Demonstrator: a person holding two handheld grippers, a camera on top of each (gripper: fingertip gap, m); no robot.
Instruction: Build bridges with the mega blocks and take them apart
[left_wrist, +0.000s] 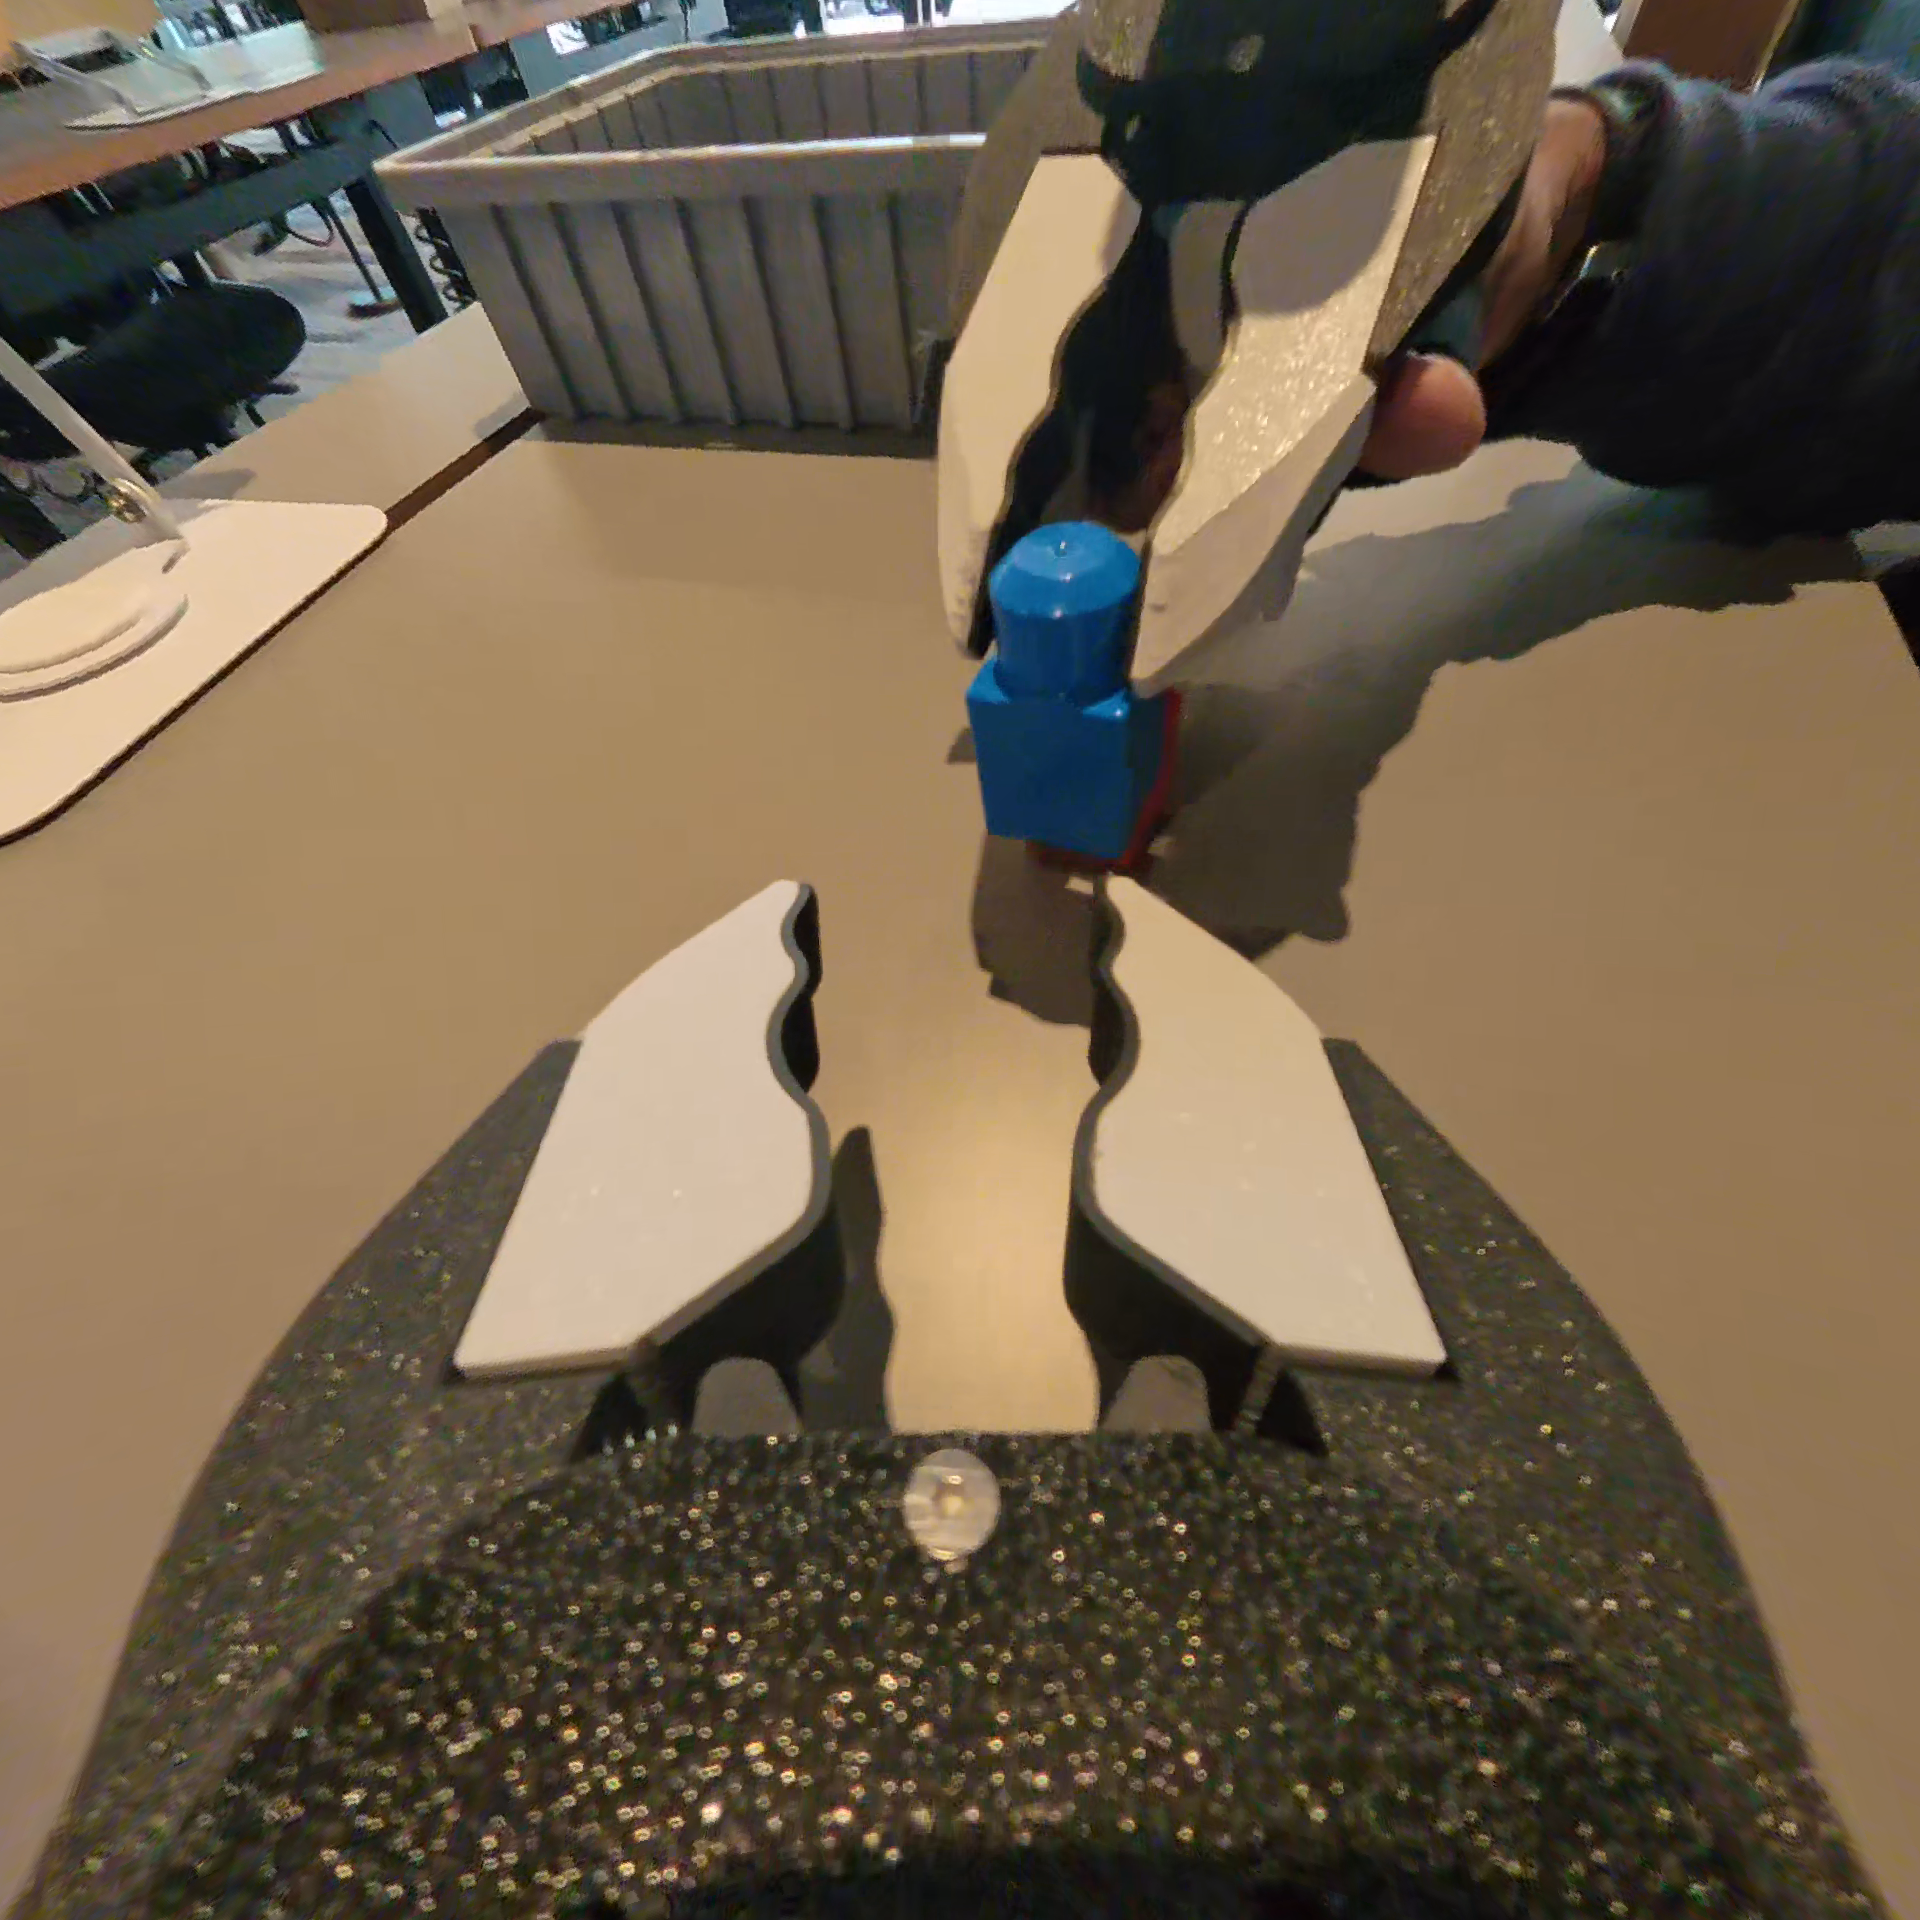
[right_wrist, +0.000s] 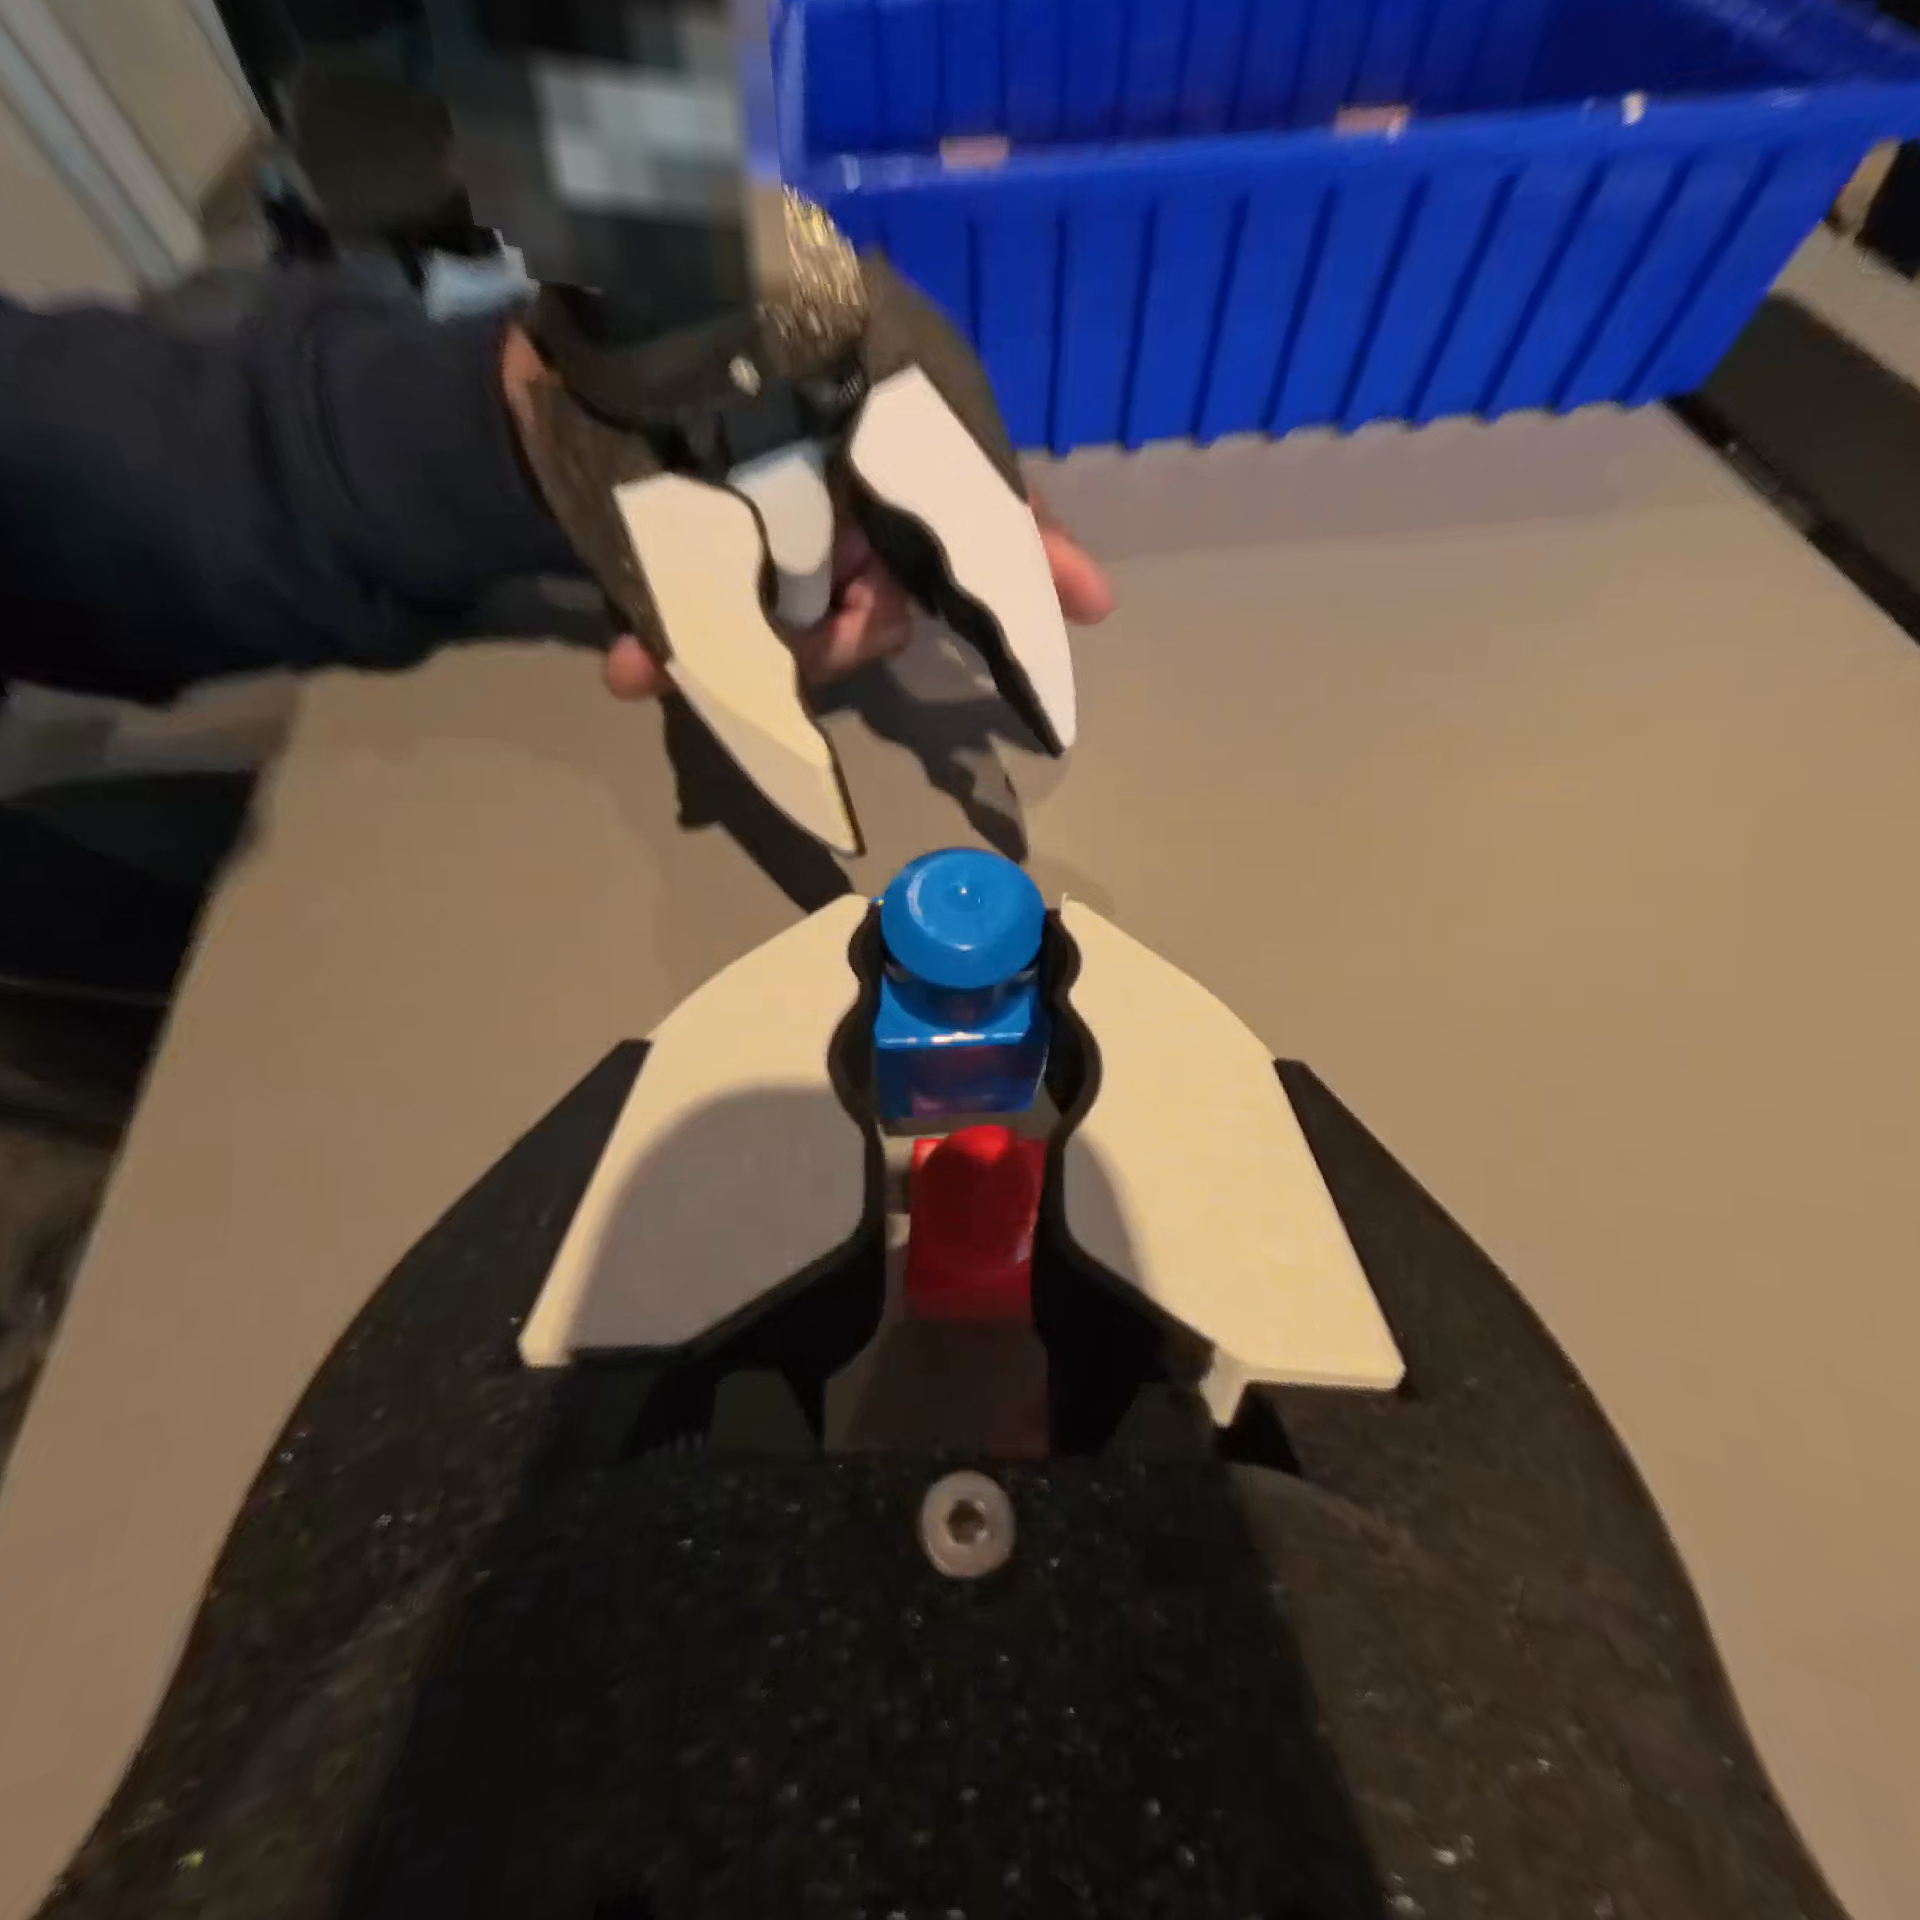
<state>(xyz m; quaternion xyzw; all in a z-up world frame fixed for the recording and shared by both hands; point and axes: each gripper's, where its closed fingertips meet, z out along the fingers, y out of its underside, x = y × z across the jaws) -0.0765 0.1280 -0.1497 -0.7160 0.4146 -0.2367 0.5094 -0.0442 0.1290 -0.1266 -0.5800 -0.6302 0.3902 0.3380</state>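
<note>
Speckled black, the left gripper (left_wrist: 961, 914) hangs with its fingers parted and empty over the table (left_wrist: 520, 790). Right gripper (right_wrist: 966, 920) pinches the blue block's (right_wrist: 958, 997) stud; a red block (right_wrist: 971, 1226) beneath is mostly hidden. Grey bin (left_wrist: 707, 270) stands at the far edge, cut off.

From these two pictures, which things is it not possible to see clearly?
- Red block: left wrist view, mostly hidden behind the blue block; its shape cannot be told.
- Grey bin: left wrist view, contents hidden by its wall.
- Blue bin: right wrist view, blurred, cut by the top edge.
- Right hand-held gripper: its contact with the stud is shadowed.
</note>
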